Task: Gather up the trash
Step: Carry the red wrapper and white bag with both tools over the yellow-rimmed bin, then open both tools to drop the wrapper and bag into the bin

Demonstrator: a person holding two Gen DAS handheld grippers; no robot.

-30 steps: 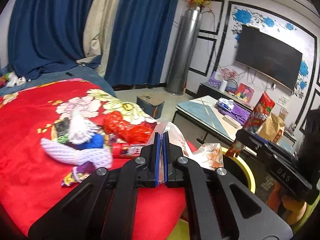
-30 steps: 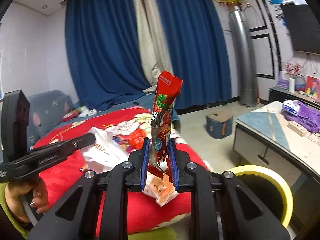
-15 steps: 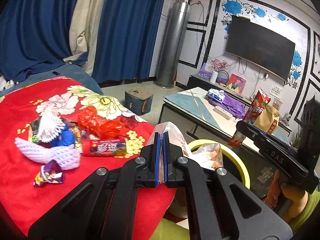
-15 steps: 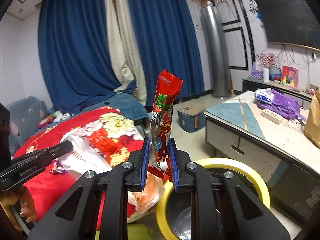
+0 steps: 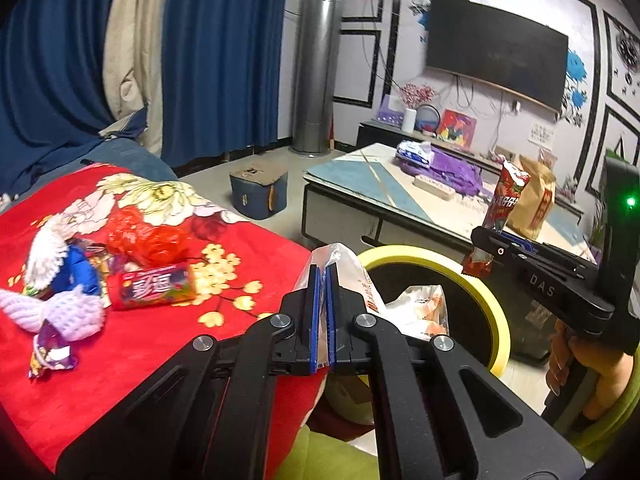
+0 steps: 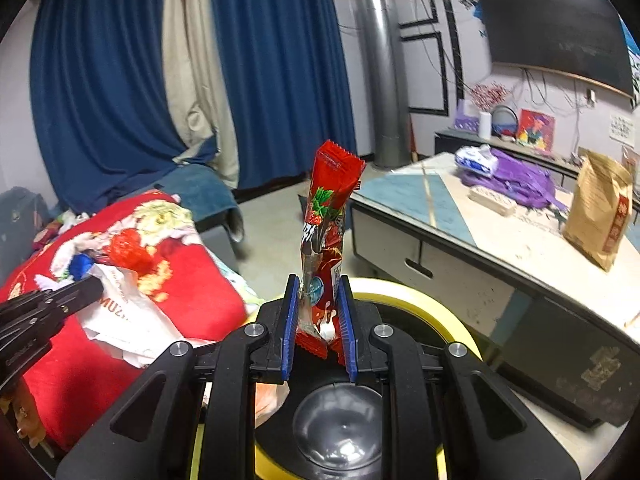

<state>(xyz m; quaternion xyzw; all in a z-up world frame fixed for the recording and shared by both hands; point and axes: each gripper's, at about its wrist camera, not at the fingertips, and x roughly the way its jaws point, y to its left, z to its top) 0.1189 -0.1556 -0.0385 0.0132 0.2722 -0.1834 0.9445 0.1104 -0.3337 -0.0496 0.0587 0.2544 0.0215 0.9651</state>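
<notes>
My left gripper is shut on a white plastic bag, which hangs at the near rim of a yellow-rimmed bin. The bag also shows in the right wrist view. My right gripper is shut on a red strawberry snack wrapper, held upright over the bin. That wrapper also shows in the left wrist view. More trash lies on the red blanket: a red plastic bag, a candy tube, white foam netting and a small purple wrapper.
A low coffee table stands beyond the bin with a brown paper bag and purple cloth on it. A small blue stool sits on the floor. Blue curtains and a wall TV lie behind.
Both grippers have swung right from the blanket toward the bin. The right gripper with the red wrapper now sits over the bin's opening; the white bag has come to its rim.
</notes>
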